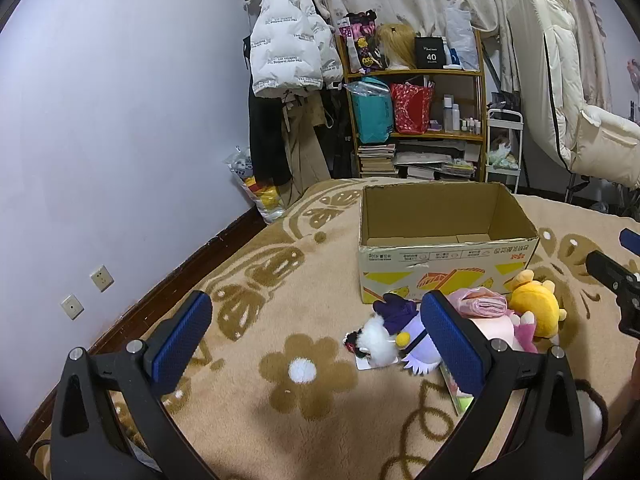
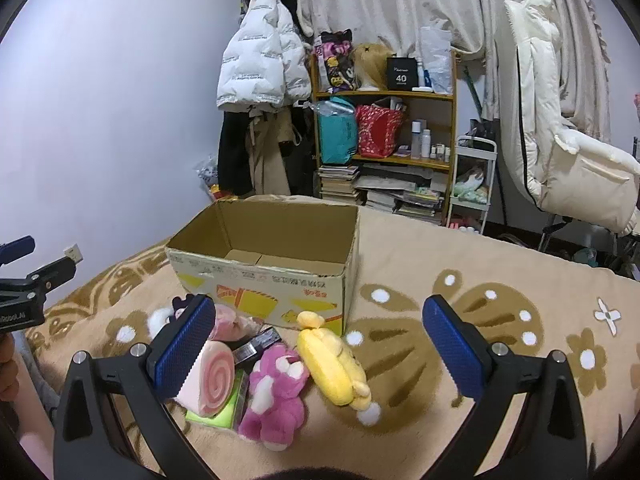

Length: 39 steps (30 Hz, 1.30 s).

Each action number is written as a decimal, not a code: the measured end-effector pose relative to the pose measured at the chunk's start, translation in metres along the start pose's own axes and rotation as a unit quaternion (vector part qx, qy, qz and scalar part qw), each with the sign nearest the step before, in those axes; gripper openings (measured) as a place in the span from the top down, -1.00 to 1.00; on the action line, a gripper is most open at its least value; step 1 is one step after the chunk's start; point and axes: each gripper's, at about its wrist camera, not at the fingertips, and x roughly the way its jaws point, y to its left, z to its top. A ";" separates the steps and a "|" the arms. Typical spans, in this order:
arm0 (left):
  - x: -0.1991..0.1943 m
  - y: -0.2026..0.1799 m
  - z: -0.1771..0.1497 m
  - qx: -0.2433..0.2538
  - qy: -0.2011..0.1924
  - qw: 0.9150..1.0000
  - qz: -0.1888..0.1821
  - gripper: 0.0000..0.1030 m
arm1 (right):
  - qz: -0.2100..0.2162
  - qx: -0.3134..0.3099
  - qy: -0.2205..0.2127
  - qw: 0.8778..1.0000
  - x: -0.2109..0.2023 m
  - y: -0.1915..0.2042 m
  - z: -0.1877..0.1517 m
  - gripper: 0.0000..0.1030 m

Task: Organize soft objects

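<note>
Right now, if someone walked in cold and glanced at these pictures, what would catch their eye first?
Probably the open brown cardboard box, empty, standing on the tan flower-patterned blanket. In front of it lies a bright heap of plush toys: a yellow plush, a pink bear and a pink swirl roll cushion. Both blue-padded grippers, left and right, hang wide open above them.

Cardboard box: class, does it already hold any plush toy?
No: the cardboard box shows only its bare bottom, while the yellow plush lies outside on the blanket.
</note>
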 end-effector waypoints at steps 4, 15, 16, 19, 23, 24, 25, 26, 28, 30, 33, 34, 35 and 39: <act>0.000 -0.001 0.001 0.000 -0.001 1.000 0.000 -1.00 | -0.004 -0.006 -0.003 1.000 0.000 0.002 0.000 -1.00; -0.001 0.000 0.002 -0.002 -0.002 1.000 -0.001 -1.00 | -0.006 -0.001 -0.003 1.000 -0.001 0.000 0.001 -1.00; 0.000 0.000 0.002 -0.002 -0.002 1.000 -0.001 -1.00 | -0.005 -0.001 -0.003 1.000 -0.001 -0.001 0.001 -1.00; -0.001 0.001 0.002 -0.003 -0.003 1.000 -0.001 -1.00 | -0.006 0.001 -0.003 1.000 -0.001 -0.001 0.001 -1.00; -0.001 0.001 0.002 -0.004 -0.004 1.000 -0.001 -1.00 | -0.007 0.001 -0.003 1.000 -0.001 0.000 0.001 -1.00; -0.001 0.001 0.002 -0.004 -0.005 1.000 -0.001 -1.00 | -0.006 0.001 -0.003 1.000 -0.001 0.000 0.001 -1.00; -0.001 0.000 0.003 -0.004 -0.005 1.000 -0.001 -1.00 | -0.006 0.001 -0.003 1.000 -0.001 0.000 0.001 -1.00; -0.001 0.001 0.003 -0.004 -0.005 1.000 -0.001 -1.00 | -0.006 0.000 -0.003 1.000 -0.001 -0.001 0.000 -1.00; -0.001 0.001 0.002 -0.004 -0.005 1.000 0.000 -1.00 | -0.006 0.001 -0.003 1.000 -0.001 -0.001 0.001 -1.00; -0.001 0.001 0.002 -0.004 -0.004 1.000 -0.002 -1.00 | -0.006 0.001 -0.002 1.000 -0.001 -0.001 0.001 -1.00; -0.001 0.001 0.003 -0.004 -0.005 1.000 0.000 -1.00 | -0.009 0.003 -0.001 1.000 0.001 -0.003 0.000 -1.00; -0.001 0.001 0.003 -0.005 -0.005 1.000 -0.001 -1.00 | -0.009 0.004 -0.001 1.000 0.002 -0.004 0.001 -1.00; -0.001 0.001 0.003 -0.005 -0.005 1.000 0.000 -1.00 | -0.010 0.006 -0.001 1.000 0.002 -0.005 0.001 -1.00; -0.002 0.001 0.003 -0.005 -0.006 1.000 0.000 -1.00 | -0.010 0.006 0.000 1.000 0.002 -0.006 0.001 -1.00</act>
